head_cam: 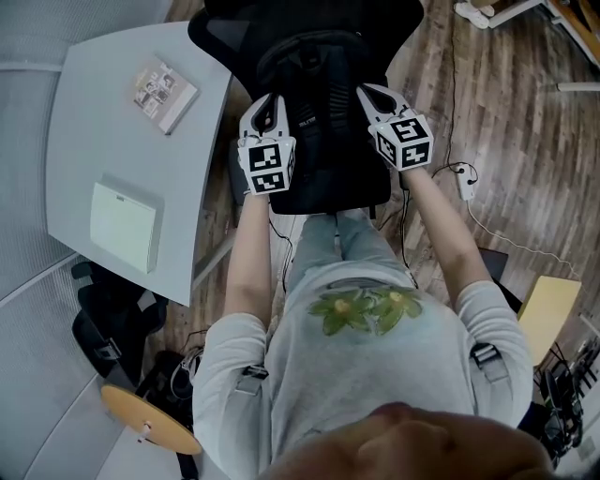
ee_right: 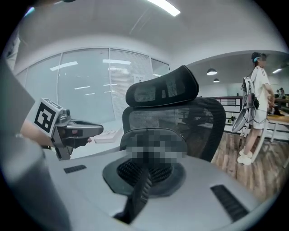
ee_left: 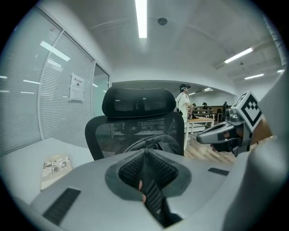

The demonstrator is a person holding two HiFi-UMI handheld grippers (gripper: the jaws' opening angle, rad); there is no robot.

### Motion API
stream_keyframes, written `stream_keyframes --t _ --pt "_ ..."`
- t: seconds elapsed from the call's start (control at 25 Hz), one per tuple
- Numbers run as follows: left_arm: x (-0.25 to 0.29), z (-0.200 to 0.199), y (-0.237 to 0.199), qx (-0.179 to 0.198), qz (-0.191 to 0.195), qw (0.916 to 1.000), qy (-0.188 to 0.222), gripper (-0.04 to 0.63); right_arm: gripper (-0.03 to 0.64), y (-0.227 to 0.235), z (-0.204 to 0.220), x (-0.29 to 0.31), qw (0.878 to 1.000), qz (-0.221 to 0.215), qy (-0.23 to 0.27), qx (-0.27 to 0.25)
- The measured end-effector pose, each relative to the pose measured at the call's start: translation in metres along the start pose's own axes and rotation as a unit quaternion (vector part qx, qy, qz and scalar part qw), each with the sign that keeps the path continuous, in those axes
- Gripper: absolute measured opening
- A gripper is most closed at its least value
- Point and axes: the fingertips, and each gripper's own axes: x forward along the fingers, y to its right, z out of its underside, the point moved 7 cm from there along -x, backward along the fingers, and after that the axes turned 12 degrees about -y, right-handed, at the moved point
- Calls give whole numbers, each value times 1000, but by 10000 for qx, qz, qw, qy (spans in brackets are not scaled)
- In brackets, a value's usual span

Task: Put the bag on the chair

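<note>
Two shut grips: the left gripper (head_cam: 266,105) and right gripper (head_cam: 373,96) each pinch a black strap (ee_left: 151,189) of the black bag (head_cam: 319,141), held over the chair (head_cam: 214,36) seat, its white label unreadable.

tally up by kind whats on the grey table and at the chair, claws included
booklet: 1
pale flat pad: 1
black bag: 1
office chair: 1
claws: 2, left claw and right claw, each shut on a strap of the black bag
total: 6
</note>
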Motion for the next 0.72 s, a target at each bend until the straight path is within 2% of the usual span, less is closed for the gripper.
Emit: stream_keyframes --t 0.2,0.48,0.72 --pt "-27 5 15 -243 153 9996 69 21 8 -25 0 -27 9999 -123 77 -60" --pt "-70 -3 41 -56 383 9989 260 15 8 -49 0 -66 9992 -169 334 -115" --pt "-96 0 55 -34 433 9990 105 15 6 -67 3 -94 9985 -146 493 -193"
